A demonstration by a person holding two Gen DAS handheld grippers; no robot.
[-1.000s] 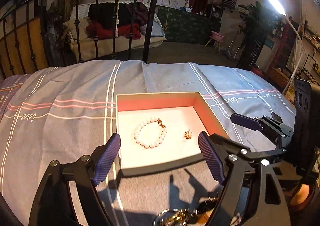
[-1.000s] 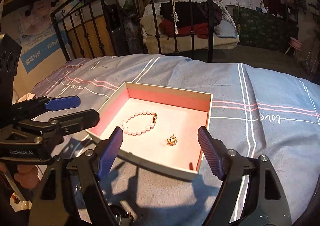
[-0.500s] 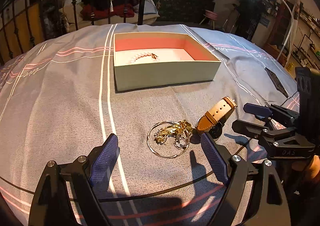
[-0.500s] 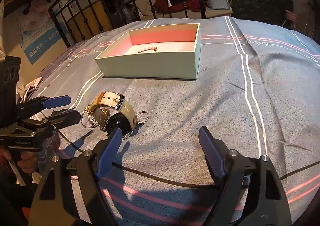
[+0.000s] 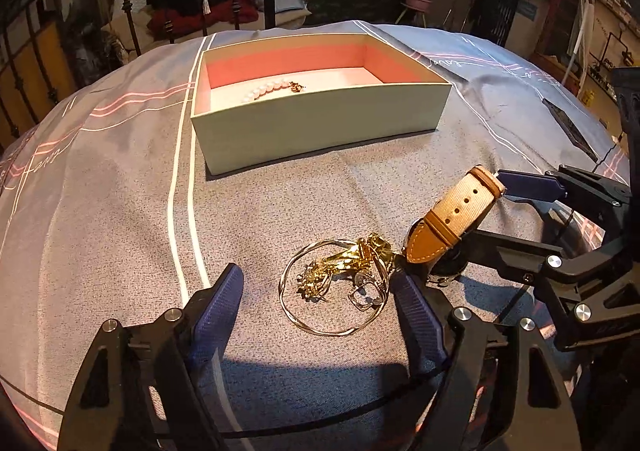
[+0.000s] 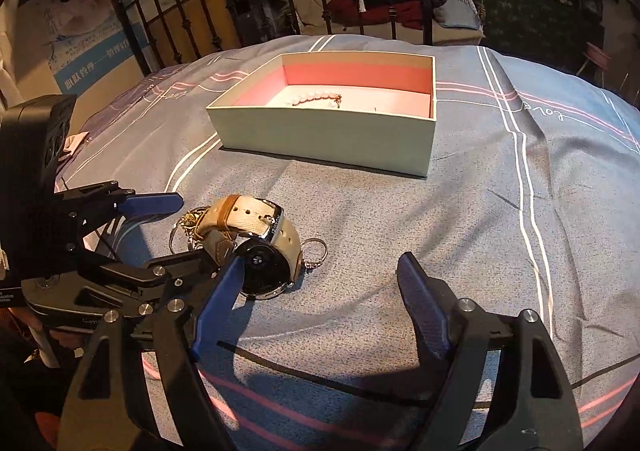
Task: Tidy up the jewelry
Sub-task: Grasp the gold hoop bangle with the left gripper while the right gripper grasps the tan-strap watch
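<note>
Left gripper [image 5: 318, 315]: lower centre of left view, jaws spread, holding nothing.
Tangled gold jewellery inside a thin wire hoop [image 5: 340, 283]: between those jaws, on the grey striped bedspread [image 5: 100, 211].
Tan-strapped wristwatch [image 6: 256, 247]: just right of the tangle.
Right gripper [image 6: 320, 307]: spread wide, empty.
Pale box with pink lining [image 6: 332, 131]: upper centre, holding a pearl bracelet [image 6: 314, 97].

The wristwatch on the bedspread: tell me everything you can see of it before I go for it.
The wristwatch with the beige fabric strap and tan leather ends lies on its side on the blue-grey striped bedspread, strap buckled in a loop, dark round case back facing the right wrist camera. It touches the tangle of gold jewellery and wire bangle; a small metal ring sits against its other side. The right gripper is open, its left finger overlapping the case in view; contact unclear.
</note>
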